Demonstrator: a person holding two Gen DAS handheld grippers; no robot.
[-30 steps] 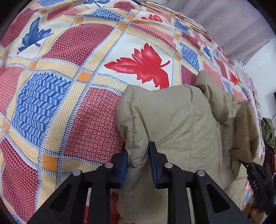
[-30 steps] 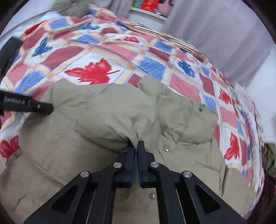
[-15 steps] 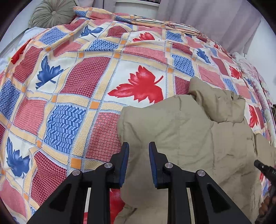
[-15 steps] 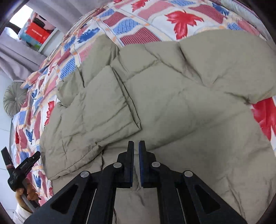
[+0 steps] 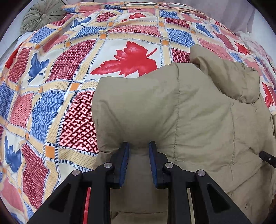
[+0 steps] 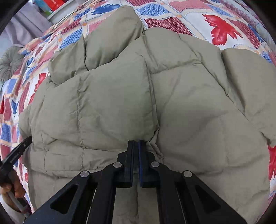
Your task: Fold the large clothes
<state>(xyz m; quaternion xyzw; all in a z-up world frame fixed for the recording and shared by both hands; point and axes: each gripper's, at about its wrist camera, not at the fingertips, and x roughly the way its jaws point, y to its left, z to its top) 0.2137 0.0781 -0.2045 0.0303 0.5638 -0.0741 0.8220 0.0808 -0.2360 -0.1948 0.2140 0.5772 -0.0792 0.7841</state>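
My left gripper (image 5: 138,151) has its fingers spread a little over the folded edge of the khaki puffer jacket (image 5: 181,112), pads clear of the cloth. My right gripper (image 6: 136,149) is pressed together, empty, above the jacket's middle. Only its view shows the whole jacket on the bed (image 6: 172,15); my left view shows the round cushion (image 5: 43,17) at the far corner.
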